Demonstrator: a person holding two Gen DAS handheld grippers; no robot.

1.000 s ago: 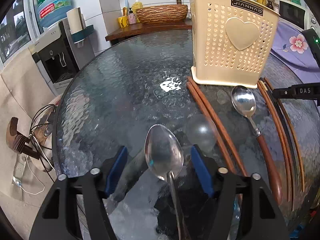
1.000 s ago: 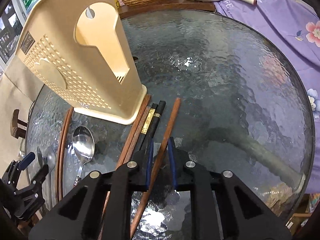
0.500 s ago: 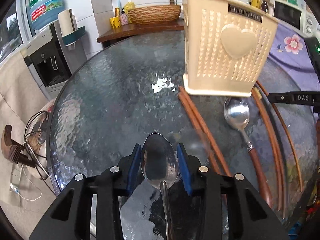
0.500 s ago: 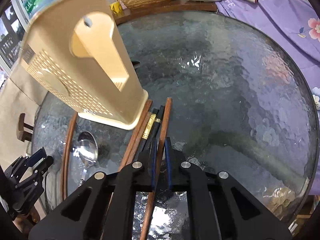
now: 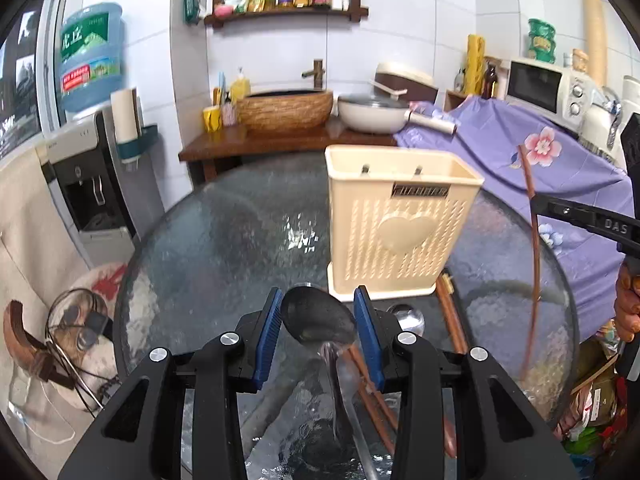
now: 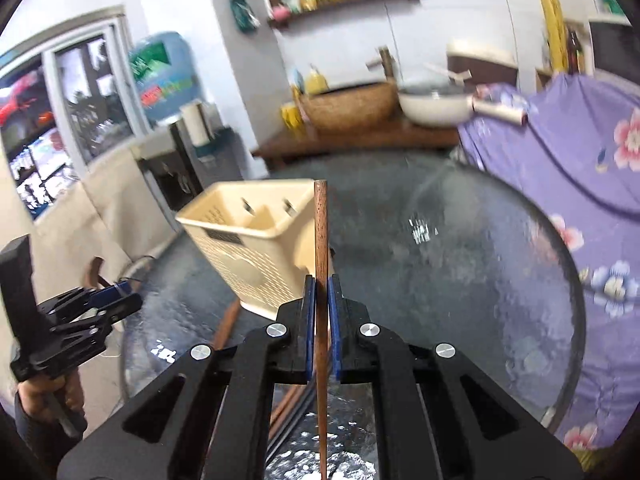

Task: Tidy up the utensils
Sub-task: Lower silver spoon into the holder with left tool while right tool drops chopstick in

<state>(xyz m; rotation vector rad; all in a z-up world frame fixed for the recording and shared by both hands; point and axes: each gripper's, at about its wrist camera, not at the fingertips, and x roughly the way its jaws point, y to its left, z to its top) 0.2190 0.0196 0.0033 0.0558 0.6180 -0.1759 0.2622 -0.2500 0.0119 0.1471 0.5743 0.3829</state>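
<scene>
We hold two utensils off the tabletop (image 5: 224, 240), one in each hand. Our left gripper (image 5: 318, 330) has its blue fingers (image 5: 267, 336) closed around the bowl of a metal spoon (image 5: 316, 320), whose handle runs back toward the camera and under it. Our right gripper (image 6: 321, 328) pinches a wooden chopstick (image 6: 321, 224) between fingers pressed nearly together; its long axis stands close to upright, the top end rising past the rim of the cream holder (image 6: 256, 256).

The holder (image 5: 400, 224) is what the coming move turns on. It sits upright on the tabletop, its open top facing up, straight ahead of the left gripper and ahead and slightly left of the right one. We judge the chopstick the readier of the two: it is already vertical and near the rim, so it needs only to come over the opening and go down. The spoon lies flatter and would have to be tipped up first.

Another spoon (image 5: 406, 318) and more brown chopsticks (image 5: 450, 312) lie on the textured glass at the holder's foot, not yet sorted. Around us are a water dispenser (image 5: 92, 184), a wooden counter with a woven basin (image 5: 286, 108), and a purple floral cloth (image 5: 520, 152)
</scene>
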